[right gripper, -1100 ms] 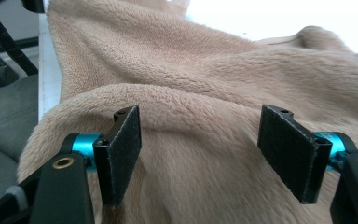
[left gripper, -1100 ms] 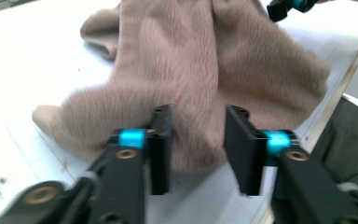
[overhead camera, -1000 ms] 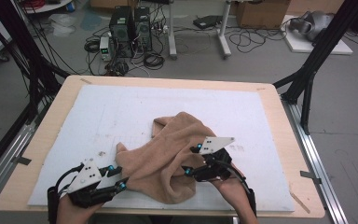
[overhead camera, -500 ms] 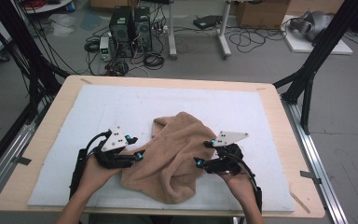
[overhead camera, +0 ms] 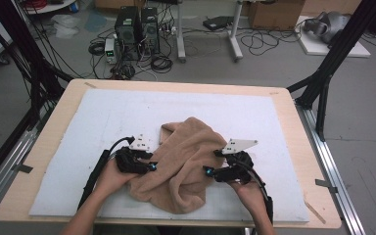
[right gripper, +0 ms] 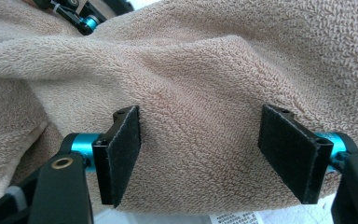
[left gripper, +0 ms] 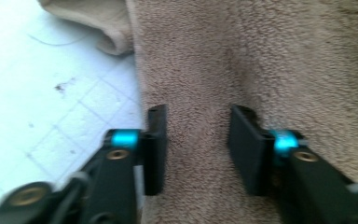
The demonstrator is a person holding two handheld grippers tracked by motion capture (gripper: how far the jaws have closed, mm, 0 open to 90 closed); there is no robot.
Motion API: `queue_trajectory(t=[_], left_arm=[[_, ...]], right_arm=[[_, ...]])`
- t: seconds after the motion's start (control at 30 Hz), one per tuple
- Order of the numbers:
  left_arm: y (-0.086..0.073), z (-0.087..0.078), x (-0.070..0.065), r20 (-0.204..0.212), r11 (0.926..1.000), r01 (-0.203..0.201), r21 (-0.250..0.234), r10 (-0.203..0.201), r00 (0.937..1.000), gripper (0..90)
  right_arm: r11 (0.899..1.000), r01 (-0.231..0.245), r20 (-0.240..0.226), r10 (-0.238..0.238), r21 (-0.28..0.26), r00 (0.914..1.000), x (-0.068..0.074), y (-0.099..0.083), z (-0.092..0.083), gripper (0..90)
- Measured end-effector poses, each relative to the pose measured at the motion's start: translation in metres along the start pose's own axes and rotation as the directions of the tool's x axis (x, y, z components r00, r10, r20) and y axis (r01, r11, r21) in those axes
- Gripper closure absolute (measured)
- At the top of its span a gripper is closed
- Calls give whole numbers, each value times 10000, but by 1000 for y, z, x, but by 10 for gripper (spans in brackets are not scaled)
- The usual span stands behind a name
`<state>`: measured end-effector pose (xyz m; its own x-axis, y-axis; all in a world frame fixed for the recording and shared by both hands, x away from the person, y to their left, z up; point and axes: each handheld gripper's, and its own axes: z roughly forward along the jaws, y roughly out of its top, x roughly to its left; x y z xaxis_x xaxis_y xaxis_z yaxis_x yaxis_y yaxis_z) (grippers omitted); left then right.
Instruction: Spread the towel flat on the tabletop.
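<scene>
Towel (overhead camera: 186, 161), tan terry, lies crumpled; both tongs apart, left tongs (overhead camera: 152, 166) just closing

surface (overhead camera: 54, 147): light wood top, rectangular. white mat (overhead camera: 103, 117) covers most of it, wood border left bare all round. tan towel (overhead camera: 186, 161) lies crumpled on the mat, near-centre towards the near edge

**Hands and claws, lower frame**

Left claw (overhead camera: 152, 167): lower left of centre, held in the left hand (overhead camera: 111, 177), forearm entering from the bottom edge; jaws apart, just been closing. Right claw (overhead camera: 206, 171): lower right of centre, in the right hand (overhead camera: 245, 188); jaws wide apart.
</scene>
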<state>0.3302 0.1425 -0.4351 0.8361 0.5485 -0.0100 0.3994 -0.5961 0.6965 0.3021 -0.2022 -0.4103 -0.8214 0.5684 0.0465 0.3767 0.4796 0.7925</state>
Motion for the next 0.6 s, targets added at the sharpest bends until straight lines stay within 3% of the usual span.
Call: queue_trajectory(t=[0.17, 0.3, 0.43, 0.6], left_arm=[[0, 0, -2, 214, 9999, -114, 5, 113, 9997, 781], [0, -2, -3, 119, 9996, -278, 4, 278, 9995, 839], [-4, -12, -2, -492, 9996, -131, -262, 118, 9987, 850], [-15, -45, -8, -968, 9943, -113, -1060, 10, 9953, 852]], right_arm=[[10000, 4, 24, -4, 4, 10000, 0, 0, 2, 289], [10000, 59, 58, -59, -7, 10000, 1, 0, 1, 289], [9999, 136, 71, -135, -79, 9999, 3, 1, -4, 289], [9994, 292, 91, -291, -164, 9995, 8, 1, -9, 289]])
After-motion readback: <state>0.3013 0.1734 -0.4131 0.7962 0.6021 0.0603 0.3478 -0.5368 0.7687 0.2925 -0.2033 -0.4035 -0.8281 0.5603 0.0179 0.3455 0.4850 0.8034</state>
